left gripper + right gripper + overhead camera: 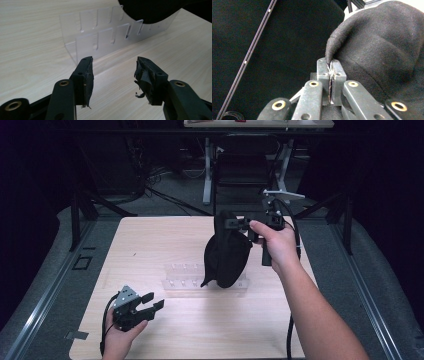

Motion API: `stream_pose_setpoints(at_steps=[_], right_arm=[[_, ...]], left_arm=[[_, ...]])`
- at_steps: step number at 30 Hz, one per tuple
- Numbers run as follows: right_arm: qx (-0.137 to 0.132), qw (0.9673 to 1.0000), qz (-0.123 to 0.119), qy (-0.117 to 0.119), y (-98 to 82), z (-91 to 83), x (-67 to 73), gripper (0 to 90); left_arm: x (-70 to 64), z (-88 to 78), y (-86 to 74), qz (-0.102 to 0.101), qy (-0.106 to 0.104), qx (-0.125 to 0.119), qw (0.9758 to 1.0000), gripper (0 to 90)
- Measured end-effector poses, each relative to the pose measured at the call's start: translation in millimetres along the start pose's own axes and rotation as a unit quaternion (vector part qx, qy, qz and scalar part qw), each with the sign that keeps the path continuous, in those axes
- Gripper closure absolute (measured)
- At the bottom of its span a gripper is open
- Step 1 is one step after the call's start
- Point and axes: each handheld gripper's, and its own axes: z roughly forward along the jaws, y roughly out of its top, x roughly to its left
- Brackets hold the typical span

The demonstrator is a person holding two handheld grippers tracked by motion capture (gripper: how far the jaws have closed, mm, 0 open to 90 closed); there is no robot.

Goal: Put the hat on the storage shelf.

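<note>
**Black cap held up over the clear rack, left jaws free**

I have the black cap (227, 254) hanging above the middle of the table (150, 245), pinched at its top edge by the right gripper (240, 223), whose jaws are clamped tight on a fold of the fabric. Its lower end dangles just over the right part of the clear rack (185, 276), at about three o'clock from the rack's centre; I cannot tell whether it touches the plastic.

To do this step well, I judge I should keep the right hand steady and the pinch firm, since only a thin fold sits between the pads. The left gripper (150, 301), at seven o'clock near the table's front edge, stands with its jaws apart and nothing between them. I would bring it up to catch the loose lower rim, steadying the cap before lowering it onto the rack's slots.

The right gripper view gives me the fold (329, 58) nipped between the pads, which the high view is too coarse to confirm. The left gripper view shows the rack's slots (105, 37) and the cap's underside (150, 10) at one o'clock, above the rack's far end. The high view alone lays out both hands together.
</note>
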Motion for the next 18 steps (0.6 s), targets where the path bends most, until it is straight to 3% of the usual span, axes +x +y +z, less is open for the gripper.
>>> stream_pose_setpoints(at_steps=[10,18], right_arm=[[-0.004,0.9999,0.006,0.008,-3.9,8.2,2.6,88.4],[-0.006,0.9998,0.011,0.018,-5.5,10.8,0.8,88.3]], left_arm=[[-19.9,13.9,31.8,0.018,-0.022,-0.008,0.9996,52.1],[-42.5,27.2,55.7,0.042,-0.052,-0.017,0.9976,52.8]])
